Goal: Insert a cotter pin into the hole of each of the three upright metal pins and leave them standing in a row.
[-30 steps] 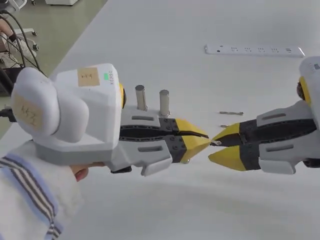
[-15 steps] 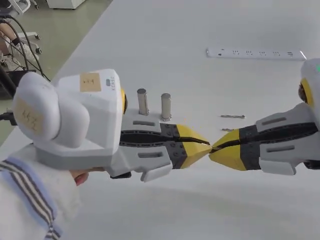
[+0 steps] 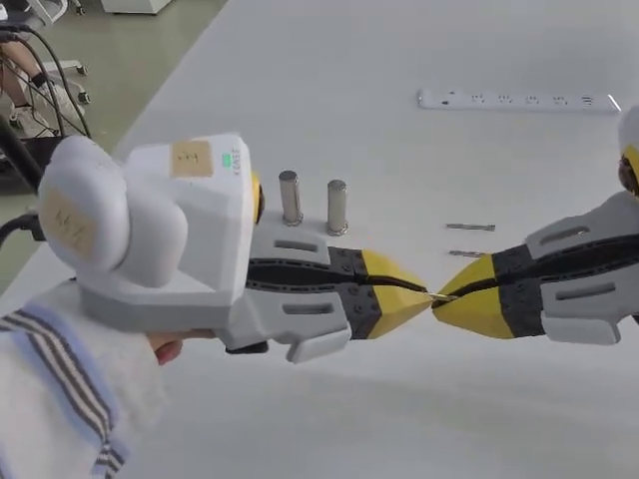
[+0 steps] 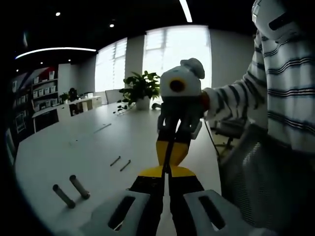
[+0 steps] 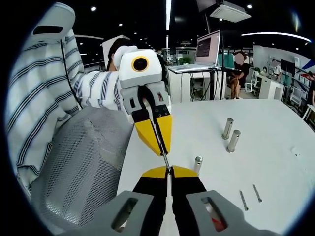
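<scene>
Left tongs and right tongs meet tip to tip above white desk. Both pinched narrow on thin steel cotter pin, likely regrip to align it for insertion. Upright grey metal cylinder pins stand near in loose group. Spare cotter pins lie flat beside. In head view, left tongs' body covers one upright pin. Pin holes too small to make out.

- Thin metal cotter pin: only a sliver shows between the yellow fingertips, rest swallowed by both pinched pairs.
- Right gripper: rear cut off at head view's edge, behind its fingers.
</scene>
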